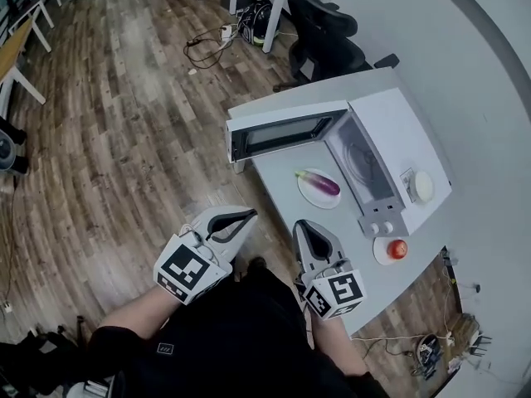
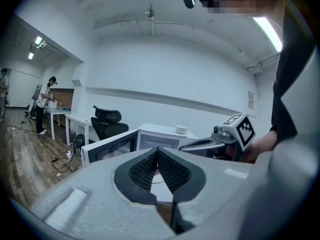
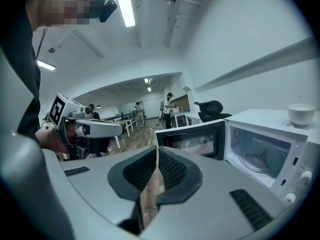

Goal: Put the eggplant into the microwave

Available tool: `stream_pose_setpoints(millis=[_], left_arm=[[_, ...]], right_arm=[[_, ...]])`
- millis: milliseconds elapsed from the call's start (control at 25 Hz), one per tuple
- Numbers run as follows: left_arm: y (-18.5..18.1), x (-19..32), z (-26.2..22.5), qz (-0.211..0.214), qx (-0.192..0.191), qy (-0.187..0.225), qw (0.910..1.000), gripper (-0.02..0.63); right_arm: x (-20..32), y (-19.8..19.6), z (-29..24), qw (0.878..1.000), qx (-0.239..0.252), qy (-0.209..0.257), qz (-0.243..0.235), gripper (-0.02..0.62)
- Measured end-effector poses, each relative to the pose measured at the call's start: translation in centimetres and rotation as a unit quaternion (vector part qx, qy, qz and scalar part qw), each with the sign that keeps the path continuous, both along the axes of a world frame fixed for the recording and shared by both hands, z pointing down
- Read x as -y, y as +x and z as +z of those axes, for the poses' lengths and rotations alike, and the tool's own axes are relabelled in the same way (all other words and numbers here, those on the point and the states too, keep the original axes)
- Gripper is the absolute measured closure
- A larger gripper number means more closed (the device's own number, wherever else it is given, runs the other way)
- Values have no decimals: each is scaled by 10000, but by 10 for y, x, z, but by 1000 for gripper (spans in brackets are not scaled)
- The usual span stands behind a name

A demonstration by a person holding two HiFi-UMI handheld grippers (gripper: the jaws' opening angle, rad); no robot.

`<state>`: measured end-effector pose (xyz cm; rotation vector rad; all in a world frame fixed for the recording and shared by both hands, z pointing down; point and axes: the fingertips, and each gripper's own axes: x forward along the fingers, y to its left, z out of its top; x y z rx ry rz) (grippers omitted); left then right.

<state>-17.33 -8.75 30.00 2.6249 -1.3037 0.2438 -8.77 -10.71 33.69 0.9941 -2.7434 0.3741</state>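
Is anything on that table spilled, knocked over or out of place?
Nothing stands out. The microwave has its door wide open, the eggplant lies whole on its plate in front of the opening, a red fruit sits on a small plate, and a bowl rests upright on the microwave.

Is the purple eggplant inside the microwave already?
No, the eggplant lies on a white plate on the table, outside the open microwave.
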Motion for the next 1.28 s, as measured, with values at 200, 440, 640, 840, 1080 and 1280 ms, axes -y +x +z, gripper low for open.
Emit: stream_pose_setpoints(millis=[200, 440, 640, 840, 1080, 1280], left_arm=[[1, 27, 10, 123, 28, -84, 9999, 597], [10, 54, 34, 249, 209, -216, 9992, 597], [16, 77, 69, 210, 219, -488, 9983, 597], [19, 89, 96, 271, 312, -584, 9974, 597], [34, 101, 129, 432, 399, -739, 9955, 597], [46, 109, 151, 543, 424, -791, 9945, 597]], right_arm=[[19, 1, 9, 9998, -146, -1, 162, 575], [41, 12, 29, 9972, -676, 138, 292, 575], [56, 23, 64, 9965, -777, -123, 285, 575], [61, 28, 90, 9965, -745, -223, 296, 575], [74, 40, 122, 9954, -791, -257, 471, 575], [80, 46, 149, 9940, -875, -359, 551, 575]])
